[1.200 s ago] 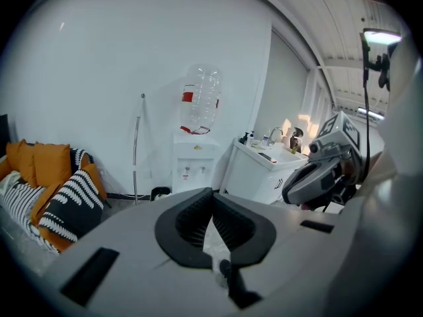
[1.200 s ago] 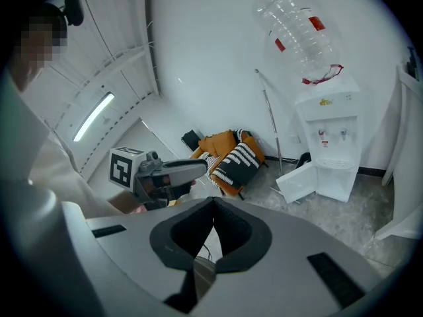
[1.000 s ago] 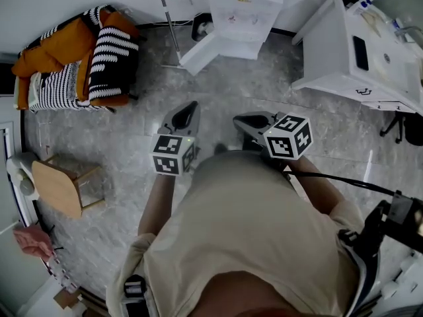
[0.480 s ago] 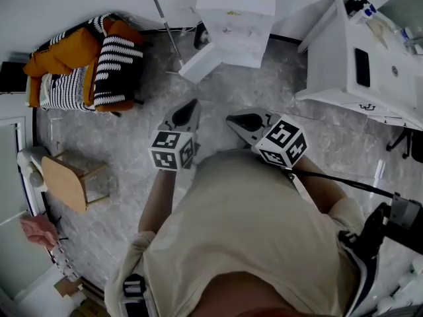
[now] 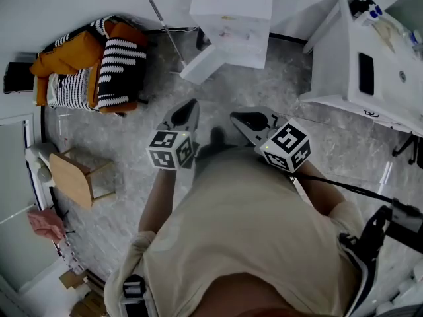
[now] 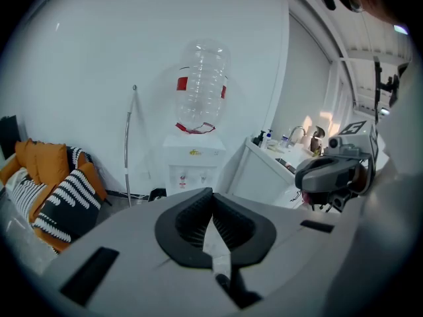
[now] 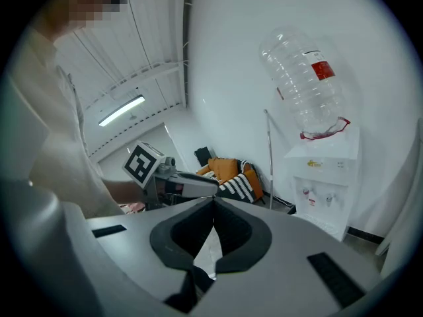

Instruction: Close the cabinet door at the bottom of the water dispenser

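The white water dispenser (image 5: pixel 231 18) stands against the far wall with a clear bottle (image 6: pixel 201 88) upside down on top. Its bottom cabinet door (image 5: pixel 201 61) hangs open, swung out to the left over the floor. My left gripper (image 5: pixel 192 105) and right gripper (image 5: pixel 238 118) are held side by side in front of my chest, well short of the door, both pointing toward the dispenser. Each has its jaws shut with nothing between them. In the left gripper view the left gripper (image 6: pixel 211 191) hides the dispenser's lower part. The right gripper (image 7: pixel 213 200) faces the dispenser (image 7: pixel 324 177).
An orange armchair with striped cushions (image 5: pixel 92 61) stands at the left, and a thin metal pole (image 5: pixel 158 18) leans by the dispenser. A wooden stool (image 5: pixel 69 177) is at the near left. A white counter unit (image 5: pixel 357 58) fills the right side.
Both grippers and I have moved forward toward the dispenser, which now sits nearer the top middle of the head view. The right gripper has rolled, turning its marker cube.
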`<state>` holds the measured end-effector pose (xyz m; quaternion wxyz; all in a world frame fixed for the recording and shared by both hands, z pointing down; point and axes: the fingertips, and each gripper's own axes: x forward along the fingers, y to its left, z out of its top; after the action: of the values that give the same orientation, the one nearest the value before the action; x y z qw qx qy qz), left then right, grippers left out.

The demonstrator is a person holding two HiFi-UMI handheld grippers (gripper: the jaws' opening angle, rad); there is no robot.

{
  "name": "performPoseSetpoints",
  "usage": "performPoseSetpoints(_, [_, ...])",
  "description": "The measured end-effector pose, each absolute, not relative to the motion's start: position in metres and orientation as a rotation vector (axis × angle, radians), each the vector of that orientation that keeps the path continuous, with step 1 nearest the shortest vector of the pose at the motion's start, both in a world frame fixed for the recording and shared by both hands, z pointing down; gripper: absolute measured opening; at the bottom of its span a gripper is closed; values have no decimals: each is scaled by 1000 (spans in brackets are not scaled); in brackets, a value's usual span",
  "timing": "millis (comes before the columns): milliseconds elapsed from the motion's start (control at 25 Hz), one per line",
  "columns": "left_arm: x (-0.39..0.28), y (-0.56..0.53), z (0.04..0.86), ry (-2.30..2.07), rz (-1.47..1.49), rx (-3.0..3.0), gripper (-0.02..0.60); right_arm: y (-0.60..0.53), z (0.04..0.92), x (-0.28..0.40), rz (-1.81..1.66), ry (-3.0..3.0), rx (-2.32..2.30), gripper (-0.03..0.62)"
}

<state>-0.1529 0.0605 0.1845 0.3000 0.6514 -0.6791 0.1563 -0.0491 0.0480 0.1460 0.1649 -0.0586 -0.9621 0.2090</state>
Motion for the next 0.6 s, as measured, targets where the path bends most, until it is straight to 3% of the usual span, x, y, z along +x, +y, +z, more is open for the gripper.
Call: performPoseSetpoints(600, [-235, 37, 203, -1749, 441, 1828, -11, 22, 164, -106, 797, -2667, -11, 14])
